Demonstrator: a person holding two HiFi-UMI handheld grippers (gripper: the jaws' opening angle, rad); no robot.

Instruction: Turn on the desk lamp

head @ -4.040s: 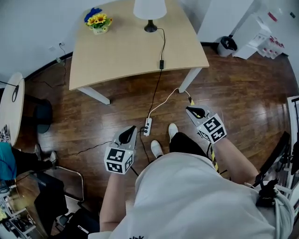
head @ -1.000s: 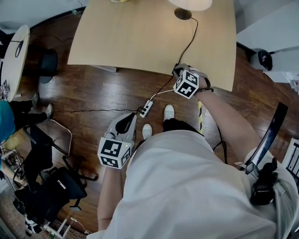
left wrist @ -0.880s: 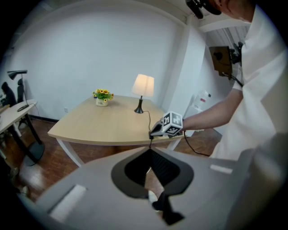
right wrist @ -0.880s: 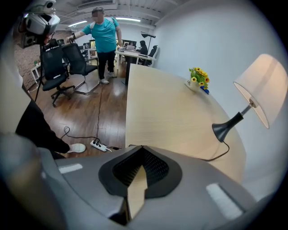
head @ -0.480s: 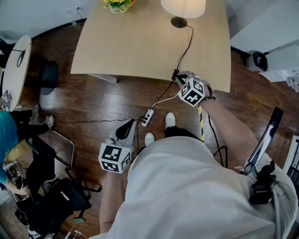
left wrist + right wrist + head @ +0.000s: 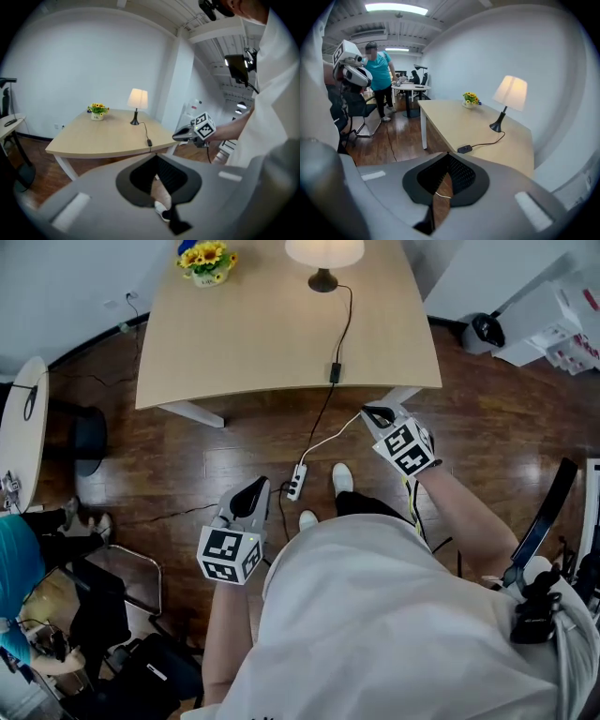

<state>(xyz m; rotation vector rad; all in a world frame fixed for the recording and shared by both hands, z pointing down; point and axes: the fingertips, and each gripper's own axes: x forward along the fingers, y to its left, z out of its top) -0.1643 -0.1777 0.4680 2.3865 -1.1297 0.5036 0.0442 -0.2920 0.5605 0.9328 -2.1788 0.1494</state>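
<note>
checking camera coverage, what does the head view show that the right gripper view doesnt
Only the head view shows the white power strip near the person's white shoes, and what looks like a black bin past the desk's right corner. Only the right gripper view shows the long ceiling light. Both show the beige wooden desk, the lit white-shaded lamp, its black cord switch and the pot of yellow flowers.
</note>
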